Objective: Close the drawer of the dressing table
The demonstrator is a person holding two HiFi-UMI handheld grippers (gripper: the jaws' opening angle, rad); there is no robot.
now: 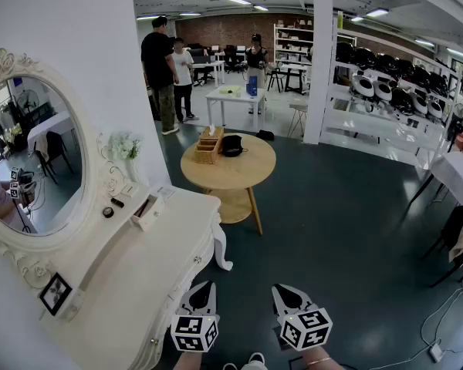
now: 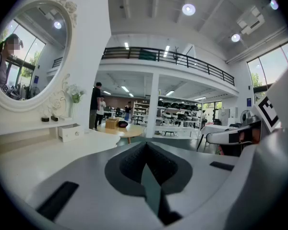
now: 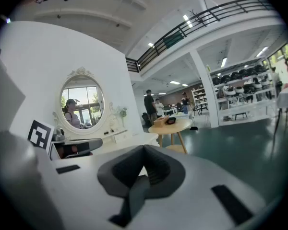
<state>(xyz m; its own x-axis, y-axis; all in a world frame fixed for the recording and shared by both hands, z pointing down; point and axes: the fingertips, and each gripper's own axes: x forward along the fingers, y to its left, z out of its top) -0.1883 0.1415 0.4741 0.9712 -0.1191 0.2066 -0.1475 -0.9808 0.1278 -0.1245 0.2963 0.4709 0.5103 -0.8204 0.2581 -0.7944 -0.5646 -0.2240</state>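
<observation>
The white dressing table (image 1: 131, 276) with its oval mirror (image 1: 32, 156) stands along the left wall. A small white drawer (image 1: 147, 211) sticks out open from the low shelf under the mirror; the same drawer (image 2: 69, 132) shows far off in the left gripper view. My left gripper (image 1: 202, 289) and right gripper (image 1: 288, 291) hang side by side at the bottom of the head view, off the table's front edge and well short of the drawer. Both are shut with nothing between the pads, as each gripper view confirms for the left gripper (image 2: 145, 150) and the right gripper (image 3: 145, 154).
A round wooden table (image 1: 239, 172) with a wooden box (image 1: 209, 145) and a black object stands just beyond the dressing table. A photo frame (image 1: 55, 293) and white flowers (image 1: 125, 146) sit on the dressing table. People (image 1: 160, 72) stand at the back. Shelving (image 1: 386, 99) lines the right.
</observation>
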